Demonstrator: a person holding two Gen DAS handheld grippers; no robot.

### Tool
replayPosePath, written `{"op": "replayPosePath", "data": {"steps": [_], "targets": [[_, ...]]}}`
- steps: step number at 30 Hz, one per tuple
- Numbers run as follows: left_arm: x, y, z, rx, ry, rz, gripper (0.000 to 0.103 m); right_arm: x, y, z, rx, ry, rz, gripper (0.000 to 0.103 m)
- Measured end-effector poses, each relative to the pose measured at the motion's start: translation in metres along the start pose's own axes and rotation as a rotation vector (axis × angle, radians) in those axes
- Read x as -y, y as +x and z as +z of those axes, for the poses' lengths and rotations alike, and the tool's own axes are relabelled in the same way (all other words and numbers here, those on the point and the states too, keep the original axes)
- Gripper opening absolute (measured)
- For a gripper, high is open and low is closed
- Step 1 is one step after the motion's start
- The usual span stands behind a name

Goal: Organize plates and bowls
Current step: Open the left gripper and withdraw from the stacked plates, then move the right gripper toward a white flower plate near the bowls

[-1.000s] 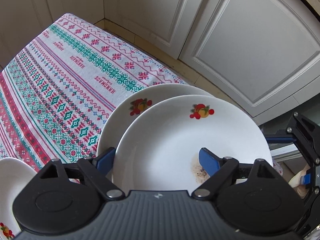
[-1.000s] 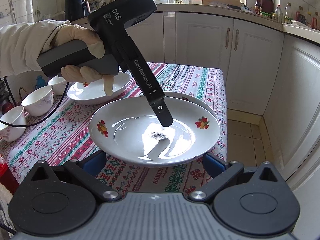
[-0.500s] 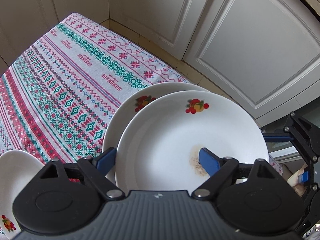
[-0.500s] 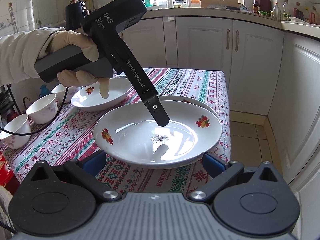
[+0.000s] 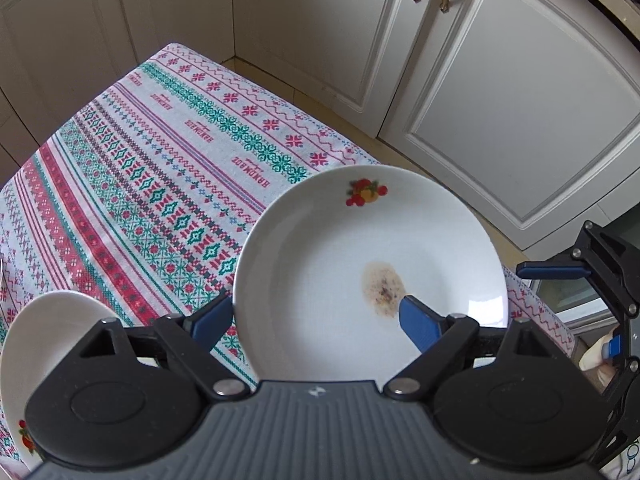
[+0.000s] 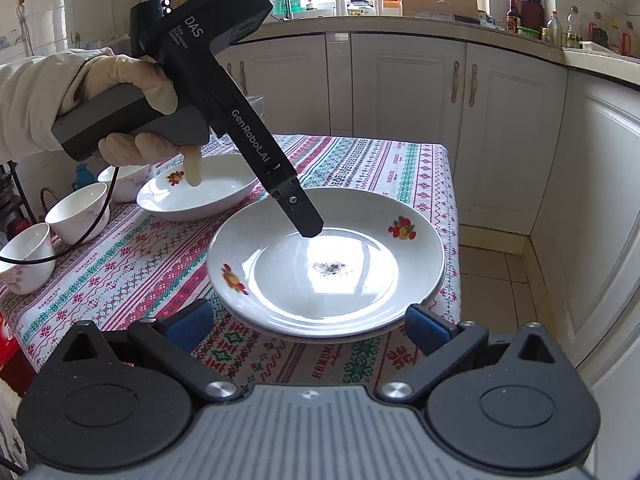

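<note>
Clothed table (image 6: 360,168) bears plates (image 6: 192,196), seemingly three cups (image 6: 76,212).

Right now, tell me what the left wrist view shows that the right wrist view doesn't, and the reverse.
Only the left wrist view: both blue fingers of the left tool, spread open, one outside the stained plate's rim, one above its stain. Only the right wrist view: the gloved hand holding that tool, three bowls on the table, and the counter with bottles. Both: the stained plate, a second fruit-printed plate, the patterned tablecloth and cream cabinets.
</note>
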State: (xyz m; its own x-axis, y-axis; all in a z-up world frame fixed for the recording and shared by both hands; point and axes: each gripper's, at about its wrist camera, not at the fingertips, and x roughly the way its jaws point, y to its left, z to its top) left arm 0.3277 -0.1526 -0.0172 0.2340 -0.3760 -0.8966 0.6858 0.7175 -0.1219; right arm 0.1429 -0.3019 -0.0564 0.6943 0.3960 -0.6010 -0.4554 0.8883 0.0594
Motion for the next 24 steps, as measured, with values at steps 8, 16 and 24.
{"op": "replayPosePath", "data": {"steps": [8, 16, 24], "targets": [[0.015, -0.038, -0.029, 0.159, -0.001, 0.046, 0.09, -0.017, -0.017, 0.004, 0.017, -0.044, -0.046, 0.103], [0.042, -0.079, -0.078, 0.326, -0.053, 0.182, 0.096, -0.038, -0.037, 0.01, 0.046, -0.094, -0.066, 0.103], [0.06, -0.09, -0.132, 0.453, -0.208, 0.361, 0.098, -0.054, -0.052, 0.01, 0.056, -0.168, -0.048, 0.103]]}}
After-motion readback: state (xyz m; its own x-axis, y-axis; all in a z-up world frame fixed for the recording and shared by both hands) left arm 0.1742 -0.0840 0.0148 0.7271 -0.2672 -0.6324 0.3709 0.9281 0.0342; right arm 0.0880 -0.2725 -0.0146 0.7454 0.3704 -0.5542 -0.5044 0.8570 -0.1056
